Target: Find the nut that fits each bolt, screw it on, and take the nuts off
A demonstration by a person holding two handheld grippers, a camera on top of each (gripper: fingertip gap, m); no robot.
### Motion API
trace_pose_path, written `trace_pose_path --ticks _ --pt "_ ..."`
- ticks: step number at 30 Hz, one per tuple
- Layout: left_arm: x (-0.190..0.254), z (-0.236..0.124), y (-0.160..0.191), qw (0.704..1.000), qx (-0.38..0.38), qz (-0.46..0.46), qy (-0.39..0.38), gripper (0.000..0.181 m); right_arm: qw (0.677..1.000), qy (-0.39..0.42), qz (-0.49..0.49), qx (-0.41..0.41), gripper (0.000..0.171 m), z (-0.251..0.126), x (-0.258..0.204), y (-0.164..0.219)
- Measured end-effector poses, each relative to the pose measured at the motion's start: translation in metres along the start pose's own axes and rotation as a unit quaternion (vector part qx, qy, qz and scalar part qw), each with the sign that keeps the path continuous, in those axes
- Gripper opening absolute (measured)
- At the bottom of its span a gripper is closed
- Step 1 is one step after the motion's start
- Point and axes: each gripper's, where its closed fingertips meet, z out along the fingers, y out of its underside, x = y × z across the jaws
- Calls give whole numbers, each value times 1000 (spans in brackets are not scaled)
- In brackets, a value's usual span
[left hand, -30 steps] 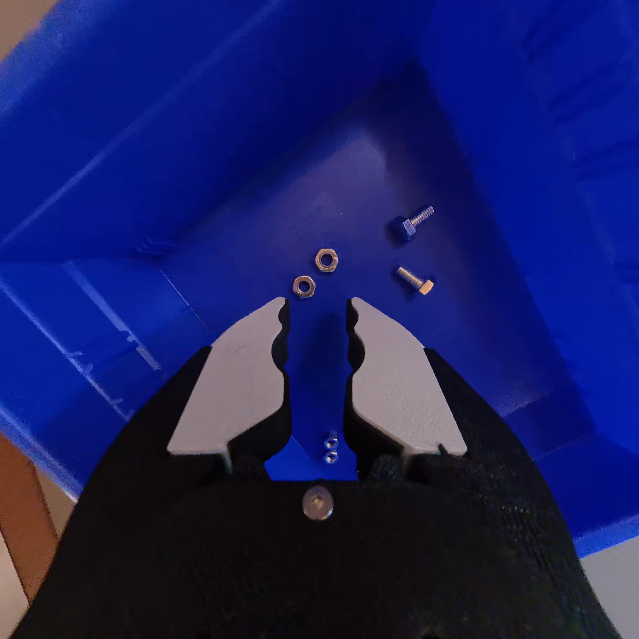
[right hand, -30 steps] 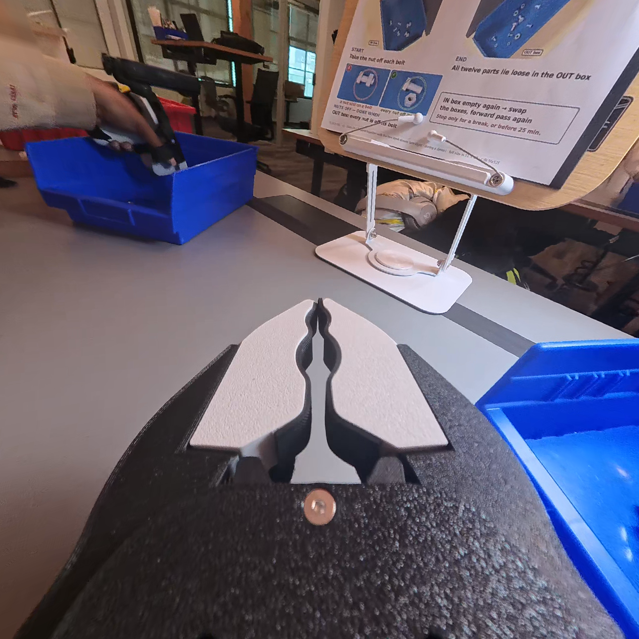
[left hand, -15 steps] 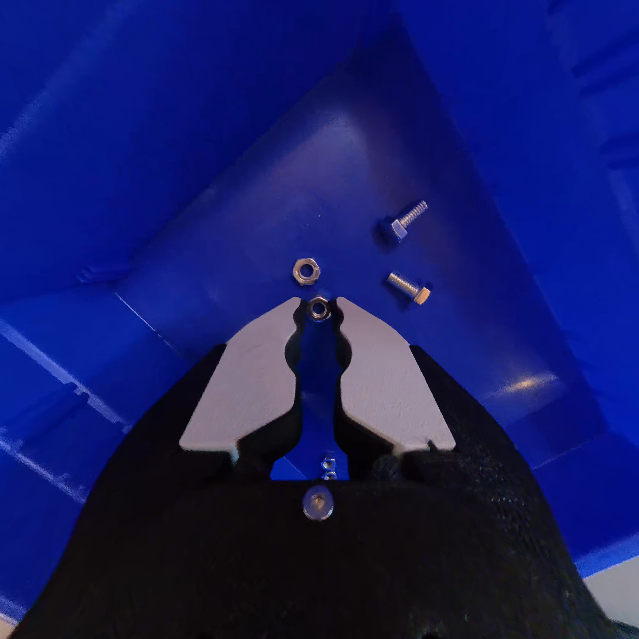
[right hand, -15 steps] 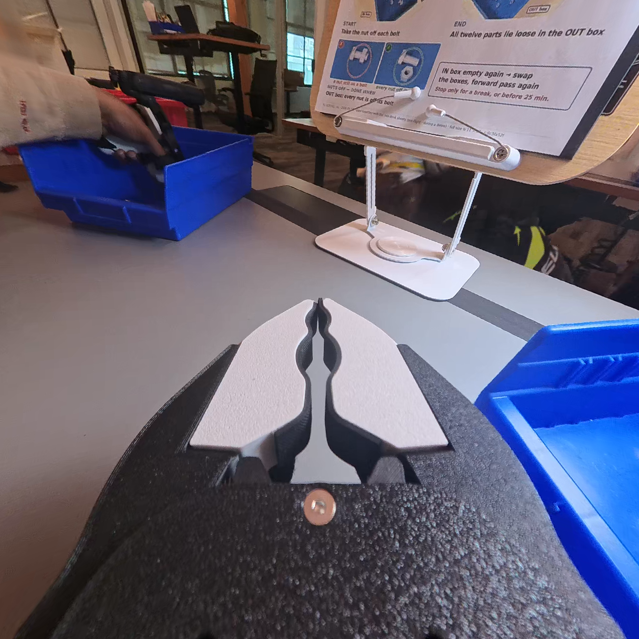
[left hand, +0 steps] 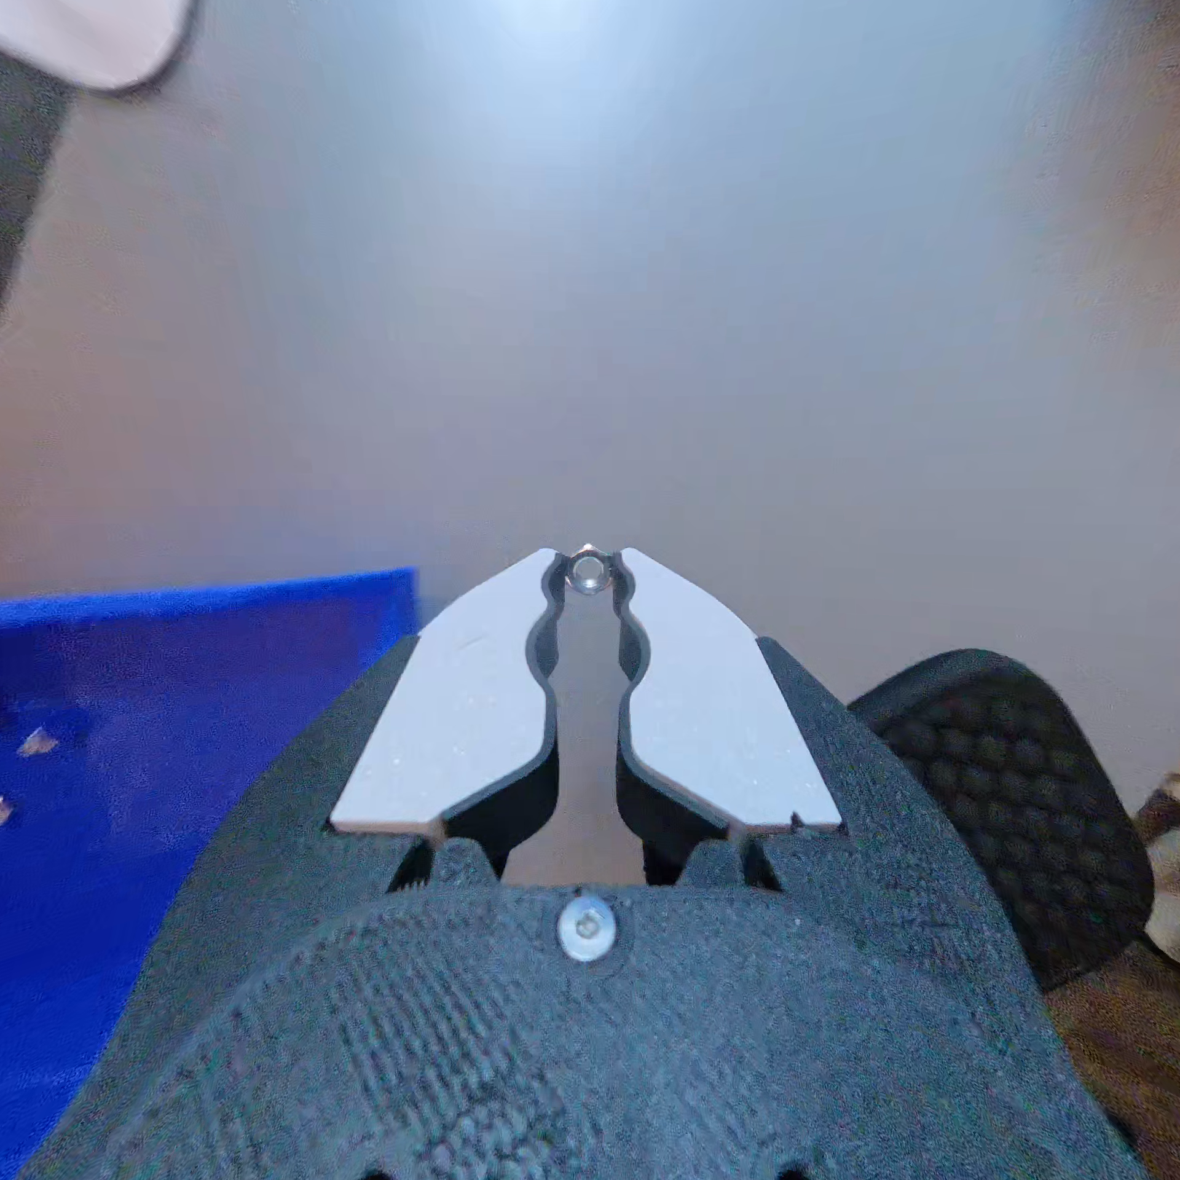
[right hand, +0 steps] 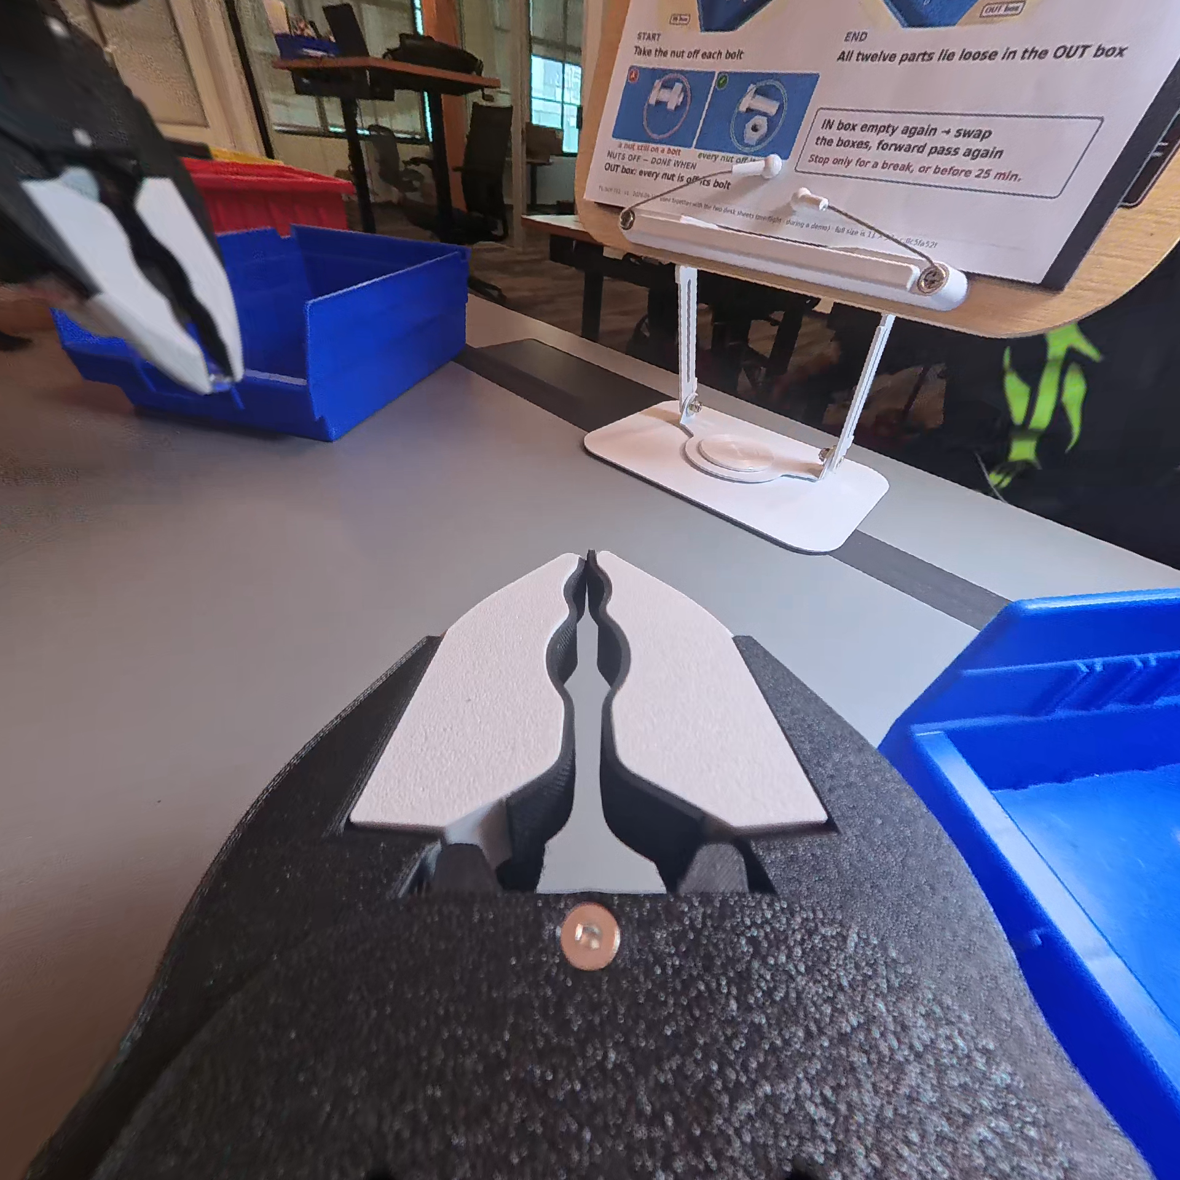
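So the left gripper (left hand: 589, 554) is now pinching a small nut (left hand: 589, 570) right at its tips and carrying it over the grey table (left hand: 638, 319); half a second back it was down in the blue bin (left hand: 191, 638). Right gripper (right hand: 589, 557) is sitting closed and empty. Bolt's probably next.

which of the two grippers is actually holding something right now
The left gripper: its jaws pinch a small silver nut at the tips. The right gripper has its jaws closed with nothing between them.
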Motion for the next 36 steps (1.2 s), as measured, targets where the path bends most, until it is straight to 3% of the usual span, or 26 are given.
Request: trace_pose_path --ticks 4,7,14,17,19,22,24,26,30,34,36 --pt "96 54 -10 991 -15 103 80 14 1000 12 -12 4 0 -2 1 0" --pt "137 75 -23 983 -3 151 108 14 999 21 -22 16 0 -5 4 -4" --pt "176 96 -51 969 13 211 125 14 999 25 -29 17 0 -6 4 -6" --pt "171 82 -62 970 54 200 124 39 999 22 -30 20 0 -7 3 -8" --pt "143 53 -73 977 102 164 95 41 999 21 -29 25 0 -9 3 -11" --pt "59 -10 -83 980 192 56 10 33 999 20 -28 30 0 -10 4 -14" --pt "-16 -46 -71 970 233 -47 -47 28 999 18 -27 31 0 -11 3 -15" --pt "-94 -60 -37 957 221 -153 -108 29 999 16 -28 29 0 -11 2 -15" --pt "-206 -38 52 911 145 -336 -190 29 999 14 -33 24 0 -10 0 -13" --pt "-229 1 88 871 124 -457 -129 31 999 12 -32 13 0 -7 1 -8" --pt "-240 9 97 857 119 -482 -138 30 999 11 -30 8 0 -6 1 -5"
